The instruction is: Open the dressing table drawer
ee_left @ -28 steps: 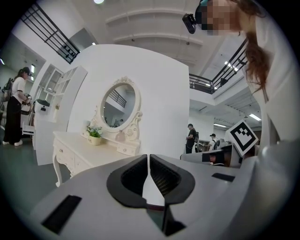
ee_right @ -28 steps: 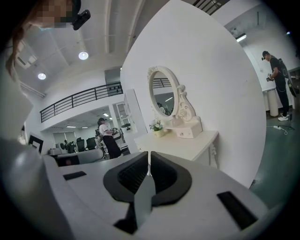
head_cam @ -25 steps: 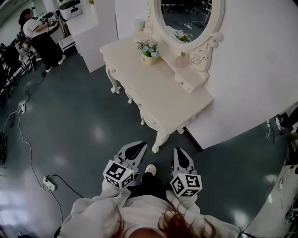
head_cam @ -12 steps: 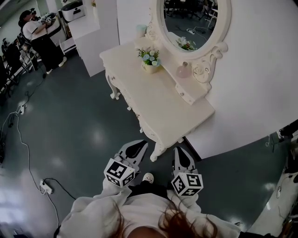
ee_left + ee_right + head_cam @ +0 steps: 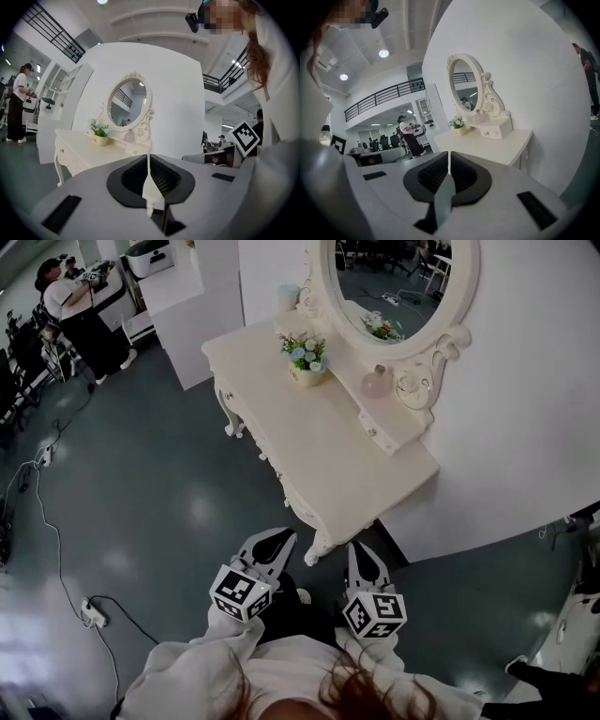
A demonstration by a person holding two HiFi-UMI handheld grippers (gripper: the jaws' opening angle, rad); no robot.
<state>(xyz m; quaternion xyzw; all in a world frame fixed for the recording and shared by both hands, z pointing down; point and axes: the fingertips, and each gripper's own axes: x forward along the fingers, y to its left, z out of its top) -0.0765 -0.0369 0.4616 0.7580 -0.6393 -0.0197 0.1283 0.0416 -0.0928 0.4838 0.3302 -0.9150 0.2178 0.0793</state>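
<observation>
Dark shiny floor (image 5: 169, 474) fills most of the room. A white dressing table (image 5: 328, 437) stands against a white wall (image 5: 525, 409), with an egg-shaped mirror (image 5: 403, 277) and a flower pot (image 5: 305, 357) on top.

Both tools are held out low in front of the person. The left gripper (image 5: 275, 538) has its jaws pressed together with nothing between them. The right gripper (image 5: 362, 554) is the same (each gripper's own view shows only a thin slit between the pads).

The table is ahead of both tools, and neither one touches it. Its long side runs away from the person, up and to the left in the head view, so the person faces its short end. The drawer fronts (image 5: 270, 465) are on the long side that looks out over the open floor, which is the left side. One knob (image 5: 61, 151) shows there in the left gripper view.

So the left gripper looks nearer to those drawers. The right gripper lines up more with the wall side, where the little drawers (image 5: 386, 430) sit under the mirror.

I think the next move must swing out to the left, and the jaws must open before they can take a knob.
</observation>
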